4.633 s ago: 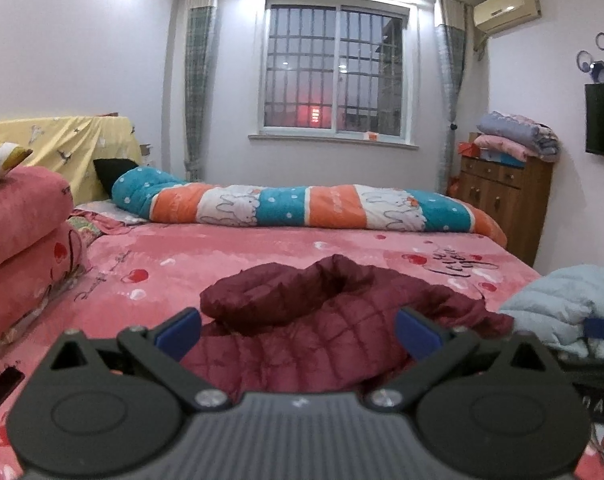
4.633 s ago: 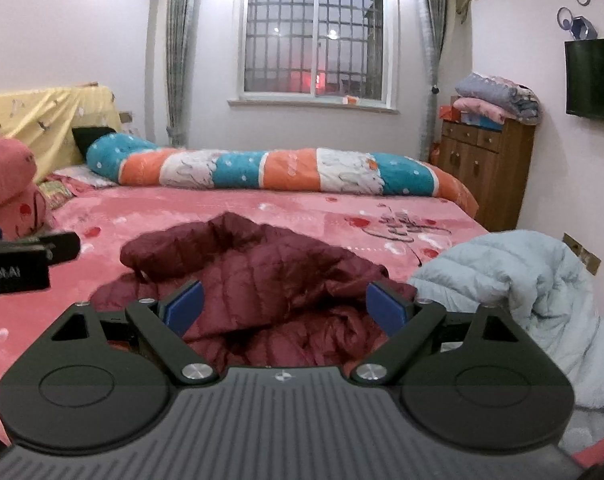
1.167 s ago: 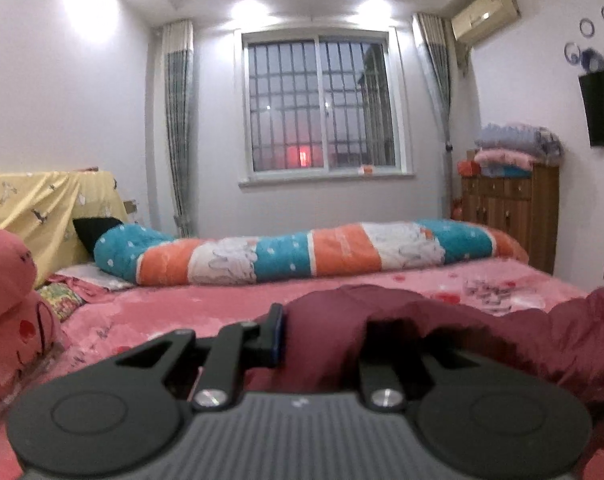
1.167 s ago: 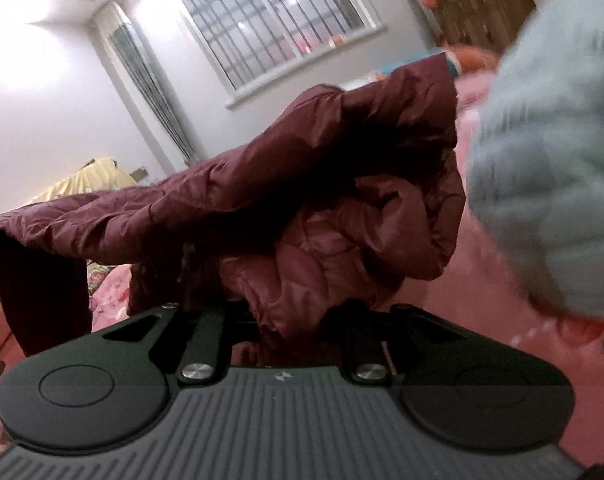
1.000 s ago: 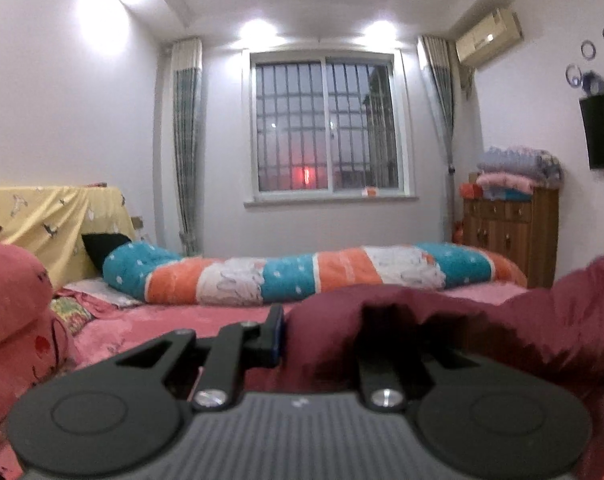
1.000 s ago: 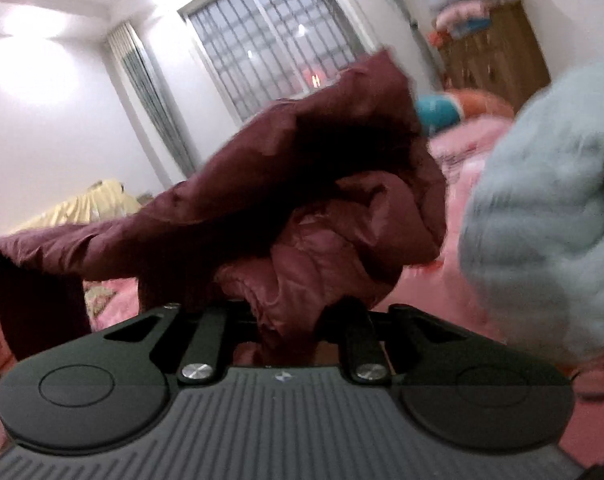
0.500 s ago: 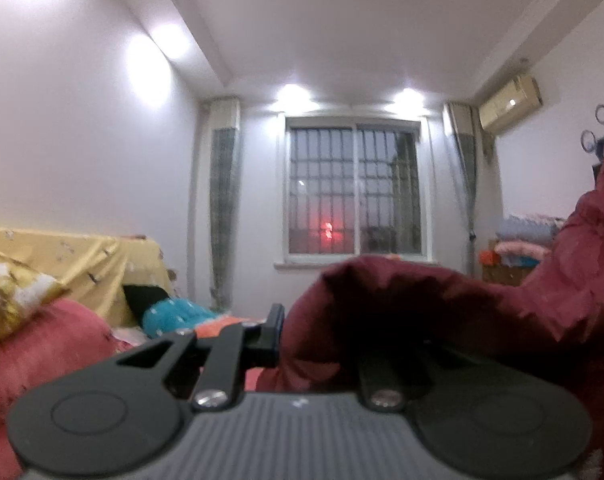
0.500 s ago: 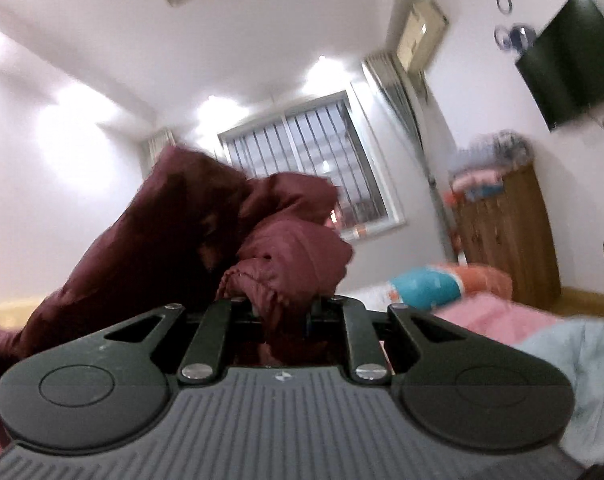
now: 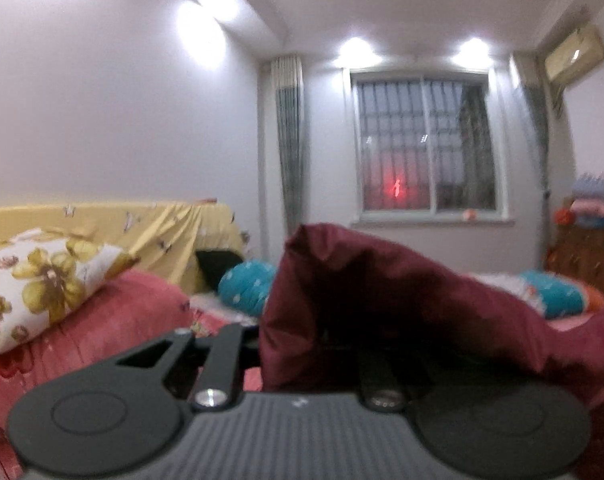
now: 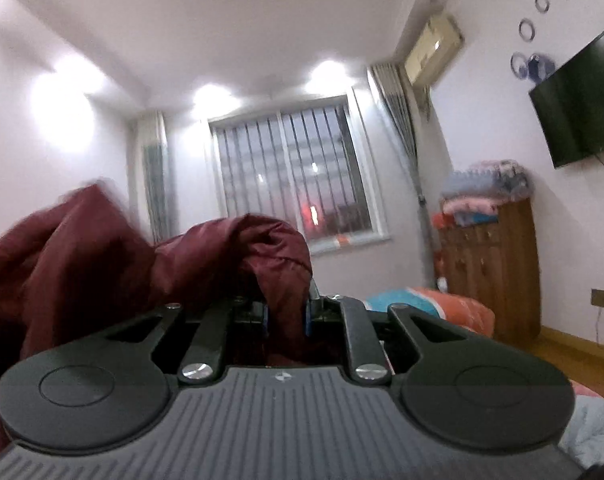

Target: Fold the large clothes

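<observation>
Left gripper [image 9: 302,336] is clamped on the maroon jacket [image 9: 382,304], its fingertips buried under the cloth. Right gripper [image 10: 286,314] pinches a fold of the same jacket between its blue pads [image 10: 308,314]. Against the opening frames, both jaws have gone from wide to closed, and the jacket has left the middle of the bed [image 9: 566,324] and hangs raised between the two grippers. Open air lies ahead toward the window [image 10: 289,176]; dresser [image 10: 490,264] stands at the right wall.
</observation>
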